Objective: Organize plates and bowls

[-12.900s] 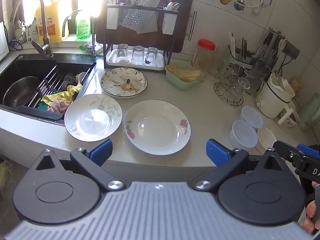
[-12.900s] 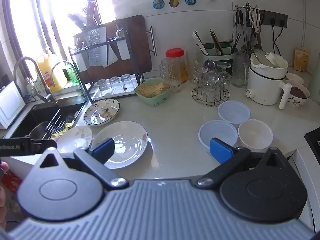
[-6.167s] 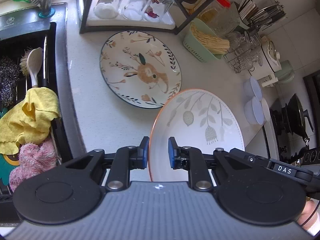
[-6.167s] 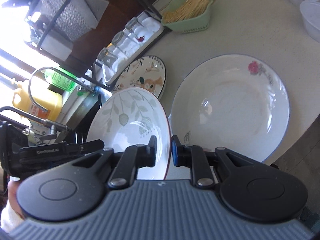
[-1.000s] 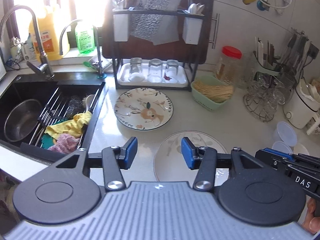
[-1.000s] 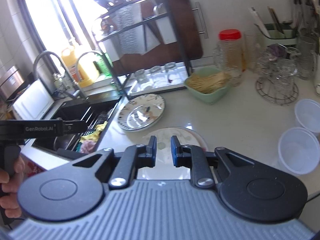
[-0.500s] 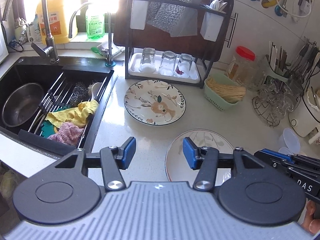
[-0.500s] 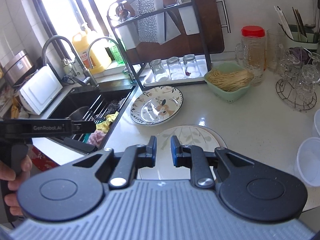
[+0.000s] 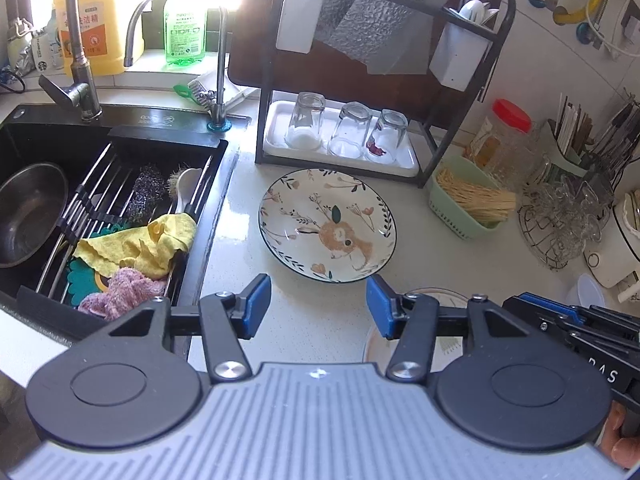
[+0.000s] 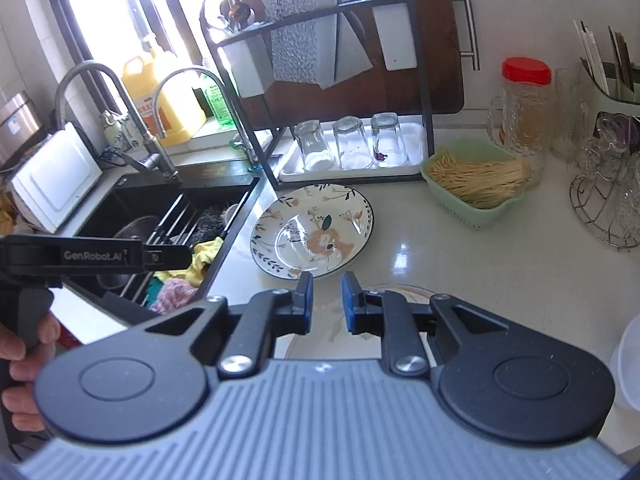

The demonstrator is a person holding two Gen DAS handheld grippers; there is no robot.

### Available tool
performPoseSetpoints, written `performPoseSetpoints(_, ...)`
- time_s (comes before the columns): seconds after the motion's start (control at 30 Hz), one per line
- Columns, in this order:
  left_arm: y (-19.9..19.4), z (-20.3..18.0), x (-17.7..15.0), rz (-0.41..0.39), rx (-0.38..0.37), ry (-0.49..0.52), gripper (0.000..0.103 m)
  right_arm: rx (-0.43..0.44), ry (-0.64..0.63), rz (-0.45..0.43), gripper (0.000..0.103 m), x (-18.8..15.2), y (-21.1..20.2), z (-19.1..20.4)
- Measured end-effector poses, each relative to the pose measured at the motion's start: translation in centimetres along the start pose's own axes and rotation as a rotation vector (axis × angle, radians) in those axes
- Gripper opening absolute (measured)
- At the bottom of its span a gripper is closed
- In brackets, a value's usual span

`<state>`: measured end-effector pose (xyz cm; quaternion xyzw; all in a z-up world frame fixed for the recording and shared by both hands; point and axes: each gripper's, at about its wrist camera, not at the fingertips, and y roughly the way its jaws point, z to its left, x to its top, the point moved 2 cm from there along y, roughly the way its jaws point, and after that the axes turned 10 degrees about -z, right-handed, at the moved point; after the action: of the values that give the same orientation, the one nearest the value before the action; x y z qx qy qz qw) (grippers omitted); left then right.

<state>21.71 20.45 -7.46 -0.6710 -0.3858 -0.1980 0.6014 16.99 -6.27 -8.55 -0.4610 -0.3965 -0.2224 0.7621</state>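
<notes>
Judging progress: partly done, by my reading; some plates look gathered, one plate and the bowls are still loose.
Stacked plates: a leaf-patterned plate [image 10: 404, 292] lies flat on the pale tabletop [image 10: 460, 256] at the near edge, mostly hidden behind both tools. Whether another plate lies under it I cannot tell from here.
Deer plate: the floral plate with the deer [image 9: 327, 225] sits alone on the tabletop, just beyond the near plate, in front of the black drying rack [image 9: 420, 92] and right of the sink [image 9: 100, 184]. It looks like the next piece to be collected.
Bowls: one pale plastic bowl [image 10: 628, 364] shows at the far right edge of the right view, well apart from the plates. Any others are out of sight, so the bowl half of the job seems untouched.
Left hand-held gripper [image 9: 318, 306]: released, blue pads standing apart with nothing between them, hanging over the bare tabletop near the deer plate's near rim.
Right hand-held gripper [image 10: 327, 303]: clenched to a narrow slit and empty, poised above the far rim of the near plate.
Left to do: in my view, bringing the deer plate onto the near plate, then nesting the bowls.
Clutter nearby: upturned glasses [image 9: 347, 132] on the rack tray and a green basket [image 9: 468, 208] to the right.
</notes>
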Motion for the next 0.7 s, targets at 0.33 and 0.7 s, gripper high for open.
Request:
performPoseSetpoints(0.33,5.4,2.7,1.1,0.068,-0.07,-0.018,0.059,-0.077,0.018,0.053,0.02,-0.1,4.7,0.7)
performPoseSetpoints(0.7,12.8,5.2,1.6,0.137,-0.114,0.006,0.059,-0.141,0.046,0.087,0.02,0.3,10.0,0.5)
